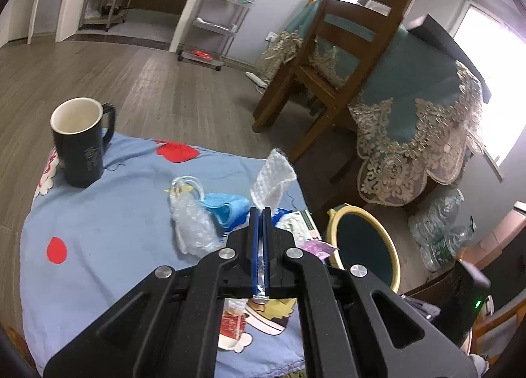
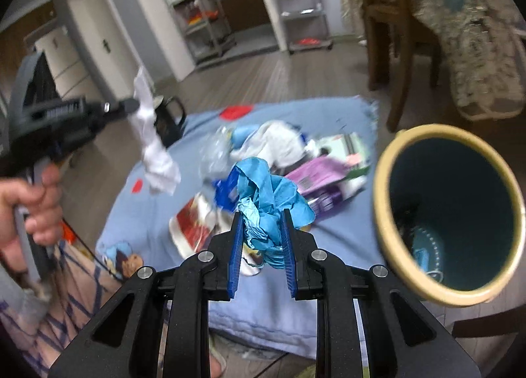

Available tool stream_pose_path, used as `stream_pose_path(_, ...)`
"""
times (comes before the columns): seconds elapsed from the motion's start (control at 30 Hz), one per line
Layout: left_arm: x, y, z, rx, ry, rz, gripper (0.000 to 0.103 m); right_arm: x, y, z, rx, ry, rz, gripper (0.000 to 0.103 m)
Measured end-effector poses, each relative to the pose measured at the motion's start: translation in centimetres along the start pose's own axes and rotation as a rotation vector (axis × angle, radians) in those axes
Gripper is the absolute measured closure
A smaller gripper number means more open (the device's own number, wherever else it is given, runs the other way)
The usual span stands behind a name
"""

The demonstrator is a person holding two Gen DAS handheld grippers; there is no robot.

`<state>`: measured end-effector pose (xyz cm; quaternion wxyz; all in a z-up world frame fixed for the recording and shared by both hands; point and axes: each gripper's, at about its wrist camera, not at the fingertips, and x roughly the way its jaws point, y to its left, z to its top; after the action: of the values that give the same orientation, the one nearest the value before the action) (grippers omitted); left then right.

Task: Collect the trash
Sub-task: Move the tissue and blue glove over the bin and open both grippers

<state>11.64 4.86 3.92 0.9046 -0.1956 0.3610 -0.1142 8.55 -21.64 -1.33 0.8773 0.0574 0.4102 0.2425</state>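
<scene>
Both tools are loaded. The left gripper (image 1: 262, 210) is clenched on a white paper towel (image 1: 272, 179), which stands up out of its closed jaws and, in the right wrist view, hangs well above the blue cloth (image 1: 108, 213). The right gripper (image 2: 262, 226) grips a crumpled blue wad (image 2: 268, 200), seemingly paper or thin plastic, its jaws held apart by the bulk between them.

The waste bin (image 2: 384, 161), yellow-rimmed and dark teal inside, sits just beside the cloth on the right; some rubbish already lies at its bottom.

Risks, as I judge them:
- The towel is pinched by a thin edge only, so a quick swing could tear it or let it slip onto the floor.
- The blue wad bulges past the pads; loose folds may catch the bin rim and hang outside.
- Both tools heading for one narrow opening could collide or knock the bin over.

Remaining on the cloth: a clear plastic wrapper (image 1: 194, 223), a blue mask-like item (image 1: 227, 208), a purple packet (image 2: 315, 177), a red-and-white wrapper (image 2: 190, 226).

A black mug (image 1: 82, 144) stands at the far corner; it is not trash and could be toppled by the left tool. A wooden chair (image 1: 332, 59) and a lace-edged table (image 1: 420, 108) crowd the space behind the bin.
</scene>
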Motion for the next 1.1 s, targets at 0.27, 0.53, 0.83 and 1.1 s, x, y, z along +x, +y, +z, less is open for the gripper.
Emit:
stream_pose_path(0.27, 1.4, -4.5, -0.4, 0.07, 0.031, -0.054, 0.102, -4.2, -4.0, 0.6, 0.091, -0.103, -0.051, 0.079)
stream_pose_path(0.53, 4.2, -10.8, -1.2, 0.164, 0.087, -0.13, 0.102, -7.3, -7.9, 0.7, 0.212, -0.194, -0.092, 0.079)
stream_pose_path(0.83, 8.4, -17.0, -1.9, 0.241, 0.146, -0.2, 0.102, -9.1, -12.1, 0.2, 0.334, -0.249, -0.138, 0.079)
stream_pose_path(1.1, 13.8, -21.3, -2.9, 0.279, 0.203, -0.247, 0.102, -9.0, -15.3, -0.4, 0.442, -0.26, -0.16, 0.079)
